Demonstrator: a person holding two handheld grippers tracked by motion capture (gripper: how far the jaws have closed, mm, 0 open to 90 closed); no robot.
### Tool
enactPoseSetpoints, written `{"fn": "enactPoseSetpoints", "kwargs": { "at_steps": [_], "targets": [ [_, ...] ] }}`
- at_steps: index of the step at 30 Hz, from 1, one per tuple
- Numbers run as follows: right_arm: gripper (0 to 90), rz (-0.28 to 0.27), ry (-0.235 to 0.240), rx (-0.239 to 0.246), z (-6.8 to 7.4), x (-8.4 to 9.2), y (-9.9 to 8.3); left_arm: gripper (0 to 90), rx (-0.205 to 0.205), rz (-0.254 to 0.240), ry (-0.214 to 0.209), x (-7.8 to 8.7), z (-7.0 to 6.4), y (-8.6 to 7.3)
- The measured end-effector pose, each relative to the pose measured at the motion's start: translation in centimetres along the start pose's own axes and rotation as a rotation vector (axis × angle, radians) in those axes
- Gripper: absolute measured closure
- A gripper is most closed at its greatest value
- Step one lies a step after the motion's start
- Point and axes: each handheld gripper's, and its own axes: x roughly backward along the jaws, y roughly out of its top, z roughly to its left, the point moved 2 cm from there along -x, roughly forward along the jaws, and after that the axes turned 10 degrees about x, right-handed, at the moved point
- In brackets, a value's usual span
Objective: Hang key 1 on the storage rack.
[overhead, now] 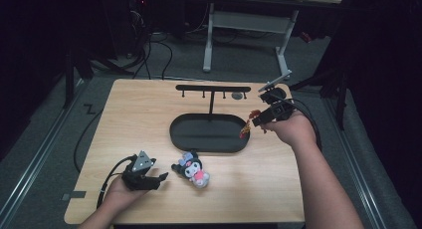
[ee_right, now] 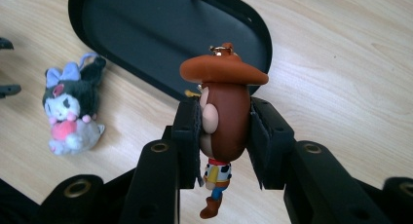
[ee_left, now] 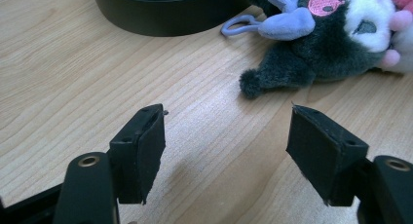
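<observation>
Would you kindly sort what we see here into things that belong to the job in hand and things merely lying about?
In the job:
- cowboy figure keychain, clamped by its head in the right gripper
- black hook stand with its oval tray
- plush keychain, lying ahead of the open left gripper

Lying about:
- white desk frame on the floor behind
- floor cables
</observation>
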Motion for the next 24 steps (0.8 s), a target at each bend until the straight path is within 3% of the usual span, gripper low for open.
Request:
{"fn": "enactPoseSetpoints", "kwargs": {
  "at_steps": [12, 24],
  "targets": [
    [67.6, -0.006, -0.02, -0.016, -1.1, -0.3, 1.7, 30.3, 0.002, 0.0, 0.001, 0.0, 0.1, 0.0],
    [67.5, -0.038, -0.039, -0.066, -2.8, -0.6, 3.3, 30.3, -0.005, 0.001, 0.004, 0.0, 0.1, -0.1]
  ]
}}
